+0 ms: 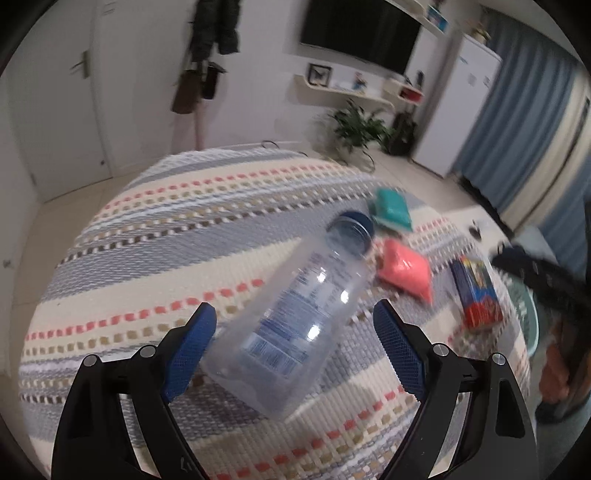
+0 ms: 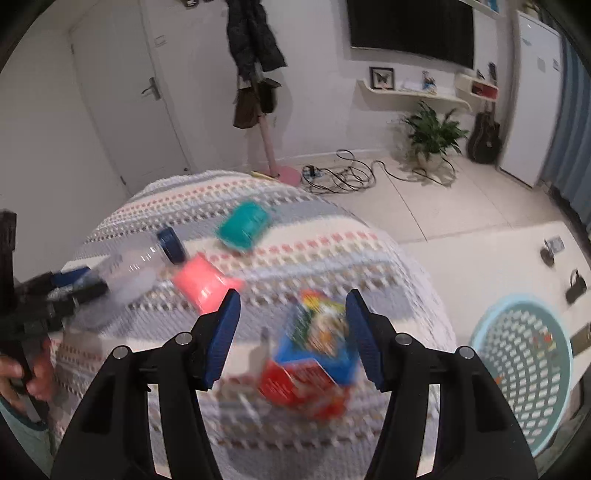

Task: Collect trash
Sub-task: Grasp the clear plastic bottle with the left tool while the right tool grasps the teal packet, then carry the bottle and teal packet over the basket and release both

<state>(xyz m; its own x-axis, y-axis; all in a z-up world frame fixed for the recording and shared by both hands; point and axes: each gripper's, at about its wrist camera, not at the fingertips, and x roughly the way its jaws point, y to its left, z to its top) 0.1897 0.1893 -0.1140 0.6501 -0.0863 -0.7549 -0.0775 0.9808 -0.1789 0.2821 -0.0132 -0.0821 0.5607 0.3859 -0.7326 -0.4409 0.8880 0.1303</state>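
Beside the surface [image 2: 258, 206], the basket [image 2: 524, 373] looks nearly empty. Left hand-held gripper [image 1: 293, 314] spread around the bottle [image 1: 299, 317]; right hand-held gripper [image 2: 291, 306] spread over the carton [image 2: 314, 362].

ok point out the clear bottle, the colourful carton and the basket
clear bottle [image 1: 295, 314], left wrist view, on its labelled body
colourful carton [image 2: 314, 354], right wrist view, on its printed side
basket [image 2: 524, 373], right wrist view, on its perforated inner wall

White walls, pale tiled floor [image 2: 424, 206]. White door [image 2: 122, 96] at left. Coat stand [image 2: 258, 74] draped with dark garments. Wall-mounted television [image 2: 410, 27] above a floating shelf [image 2: 410, 94]. Potted plant [image 2: 432, 133], guitar [image 2: 484, 133], blue curtains [image 1: 517, 122].
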